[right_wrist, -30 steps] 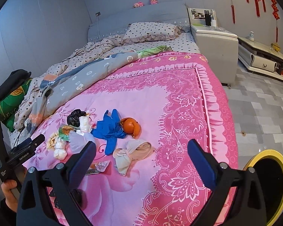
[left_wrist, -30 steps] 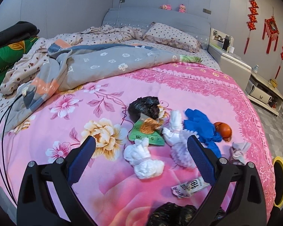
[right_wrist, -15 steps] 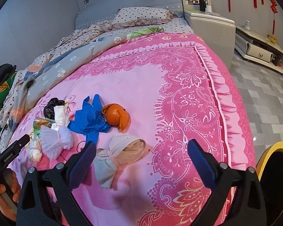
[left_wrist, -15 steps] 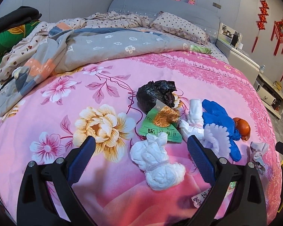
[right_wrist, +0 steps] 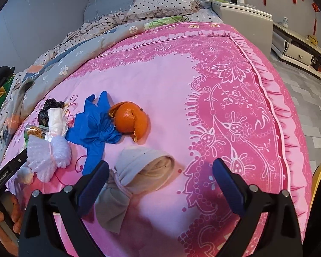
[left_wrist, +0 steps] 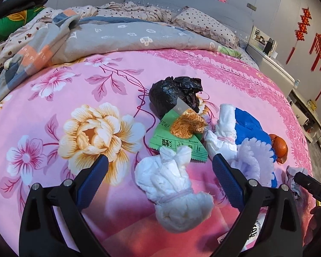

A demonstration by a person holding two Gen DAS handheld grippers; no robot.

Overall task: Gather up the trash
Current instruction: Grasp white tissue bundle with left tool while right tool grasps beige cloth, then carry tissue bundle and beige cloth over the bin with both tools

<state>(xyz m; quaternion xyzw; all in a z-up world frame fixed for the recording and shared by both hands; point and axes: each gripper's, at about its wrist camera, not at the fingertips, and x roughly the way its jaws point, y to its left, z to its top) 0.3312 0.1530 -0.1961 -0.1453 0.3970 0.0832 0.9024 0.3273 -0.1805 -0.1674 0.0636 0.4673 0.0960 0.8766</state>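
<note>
— Several scraps lie in one heap on my pink bedspread [left_wrist: 53, 111]. Shall I take the orange peel [right_wrist: 129, 118] as the landmark?

— Do. What crowds around it?

— Touching it on its left is a crumpled blue glove [right_wrist: 96, 128]. Beyond the glove, further left, are a white tied bundle [right_wrist: 56, 122], a black plastic bag [right_wrist: 47, 110] behind that, a green snack wrapper [left_wrist: 177, 137] and a frilly white foam net [right_wrist: 47, 156]. A rumpled grey quilt [left_wrist: 117, 36] lies well behind the peel, toward the pillow [right_wrist: 160, 5].

— And your claws?

— My right claw [right_wrist: 159, 184] is spread wide, holding nothing. A grey tied cloth wad [right_wrist: 134, 177] sits just in front of the peel, nearer me; its lower part lies between my fingers, close to the left one.

— The left one?

— My left claw [left_wrist: 159, 182] is also wide open and empty. A white knotted tissue wad [left_wrist: 171, 190] lies between its fingers, far left of the peel. The wrapper sits just beyond that wad.
</note>
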